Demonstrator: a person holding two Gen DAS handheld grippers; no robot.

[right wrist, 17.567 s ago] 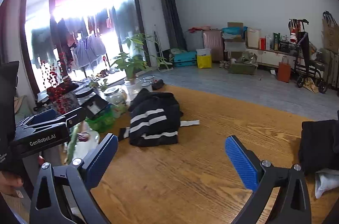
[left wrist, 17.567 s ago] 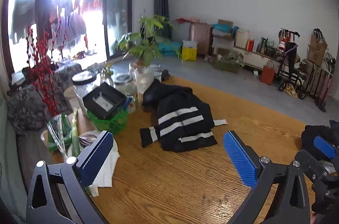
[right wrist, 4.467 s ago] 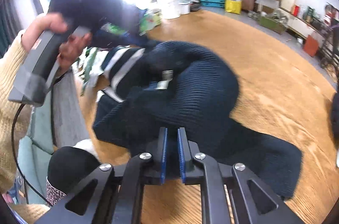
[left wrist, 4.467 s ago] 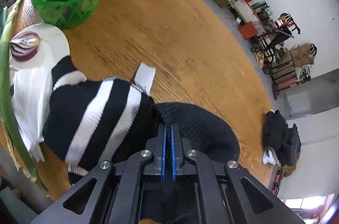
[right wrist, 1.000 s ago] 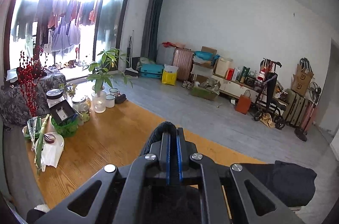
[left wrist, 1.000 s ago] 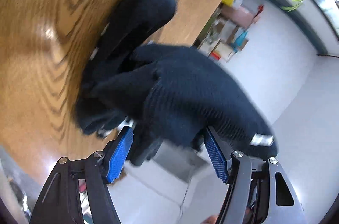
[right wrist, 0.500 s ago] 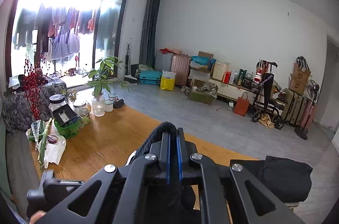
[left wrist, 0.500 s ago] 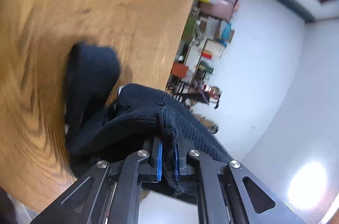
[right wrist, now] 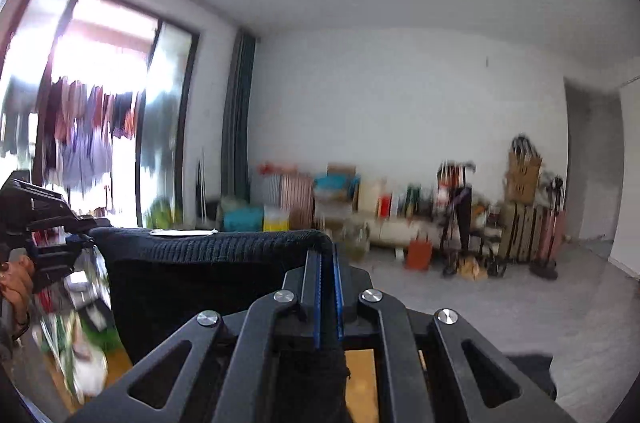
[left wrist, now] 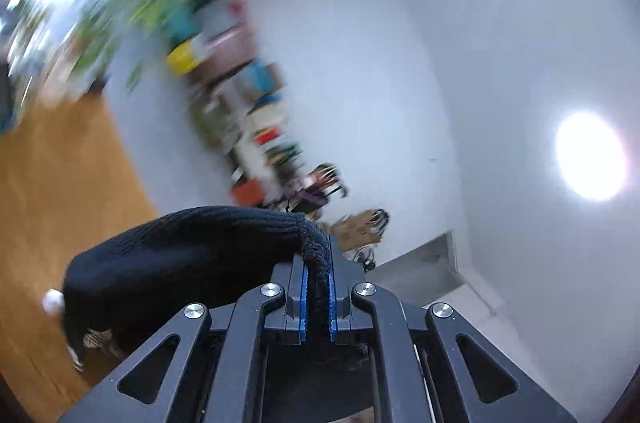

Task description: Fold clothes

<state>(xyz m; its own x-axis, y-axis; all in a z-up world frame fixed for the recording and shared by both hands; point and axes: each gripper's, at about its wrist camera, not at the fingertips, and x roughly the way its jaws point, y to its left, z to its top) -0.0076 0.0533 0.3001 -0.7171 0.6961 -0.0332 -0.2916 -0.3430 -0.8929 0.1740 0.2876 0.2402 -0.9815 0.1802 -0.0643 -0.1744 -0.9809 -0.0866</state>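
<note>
1. Black knit sweater [right wrist: 208, 263]: held up in the air between the two grippers, its ribbed top edge stretched roughly level from one to the other, the body hanging below. A white label [right wrist: 184, 232] lies on the top edge near the left end. In the left wrist view the same sweater [left wrist: 180, 263] drapes away to the left of the jaws, above the wooden table [left wrist: 52, 183].
2. Right gripper [right wrist: 327, 263]: jaws pressed nearly together, blue pads [right wrist: 317, 299] clamping one corner of the sweater's edge.
3. Left gripper [left wrist: 316, 283]: jaws closed to a narrow gap filled by a bunched fold of knit, blue pads [left wrist: 304, 303] gripping it. In the right wrist view this gripper [right wrist: 86, 243] shows at the far left, on the other end of the edge, with the person's hand [right wrist: 16, 279] on its grip.
4. Table items [right wrist: 76, 339]: blurred green and white objects at lower left; not identifiable.
5. Room behind: glass doors [right wrist: 100, 127] with hanging laundry outside, a dark curtain [right wrist: 238, 119], a white wall, a pink suitcase [right wrist: 296, 197], boxes and bags along the floor.
6. Ceiling light [left wrist: 590, 157]: a bright round disc.
</note>
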